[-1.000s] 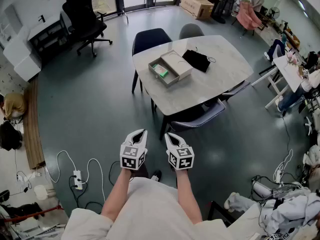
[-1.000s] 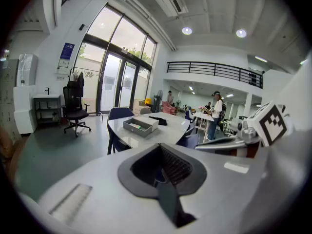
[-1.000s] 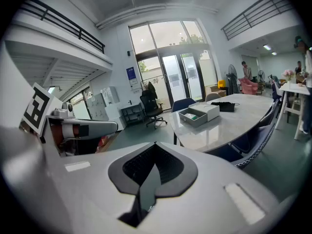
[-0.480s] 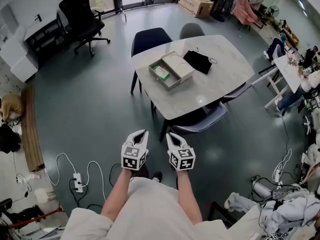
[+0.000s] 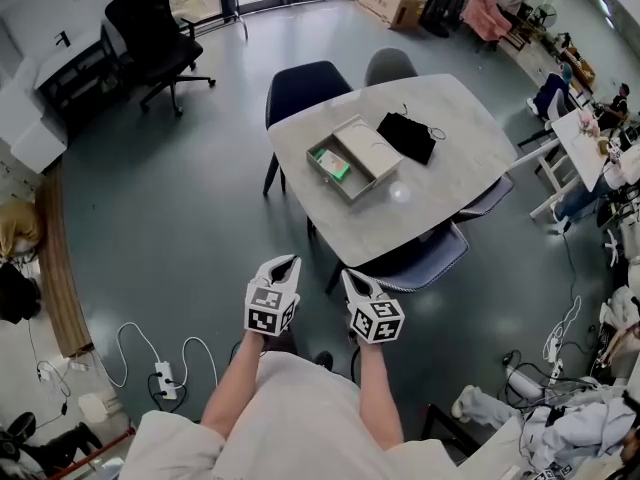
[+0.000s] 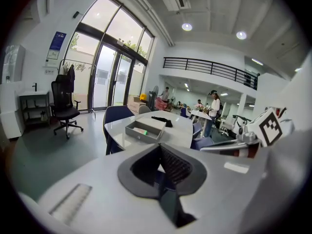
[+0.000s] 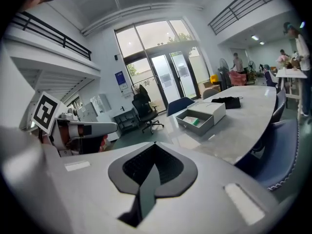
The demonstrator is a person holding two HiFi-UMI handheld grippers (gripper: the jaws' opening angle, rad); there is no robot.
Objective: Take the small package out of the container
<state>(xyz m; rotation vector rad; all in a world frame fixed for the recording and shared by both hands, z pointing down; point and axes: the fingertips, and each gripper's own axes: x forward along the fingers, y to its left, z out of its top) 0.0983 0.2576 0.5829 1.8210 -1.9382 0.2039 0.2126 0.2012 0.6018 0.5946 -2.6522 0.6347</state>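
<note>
Approach step, nothing grasped yet. You hold the left gripper [image 5: 288, 264] and the right gripper [image 5: 350, 276] side by side in front of you. Both have their fingers pressed together, with nothing between them.

The small green-and-white package [image 5: 334, 164] lies in the open half of the grey rectangular container [image 5: 362, 174], the half on the left in the head view. The container sits on the pale stone-look table [image 5: 445, 190], just beside a black fabric pouch [image 5: 407, 136]. Both grippers are well apart from it, and a blue-grey padded chair [image 5: 425, 258] stands at the near table edge.

Next, I judge, you need to close the gap to the table, spread one gripper's fingers and come down over the container wall onto the package.

Against a second ago, the table and container sit lower and nearer in the head view, so you have stepped closer. The grippers are held as before, closed and empty.
</note>
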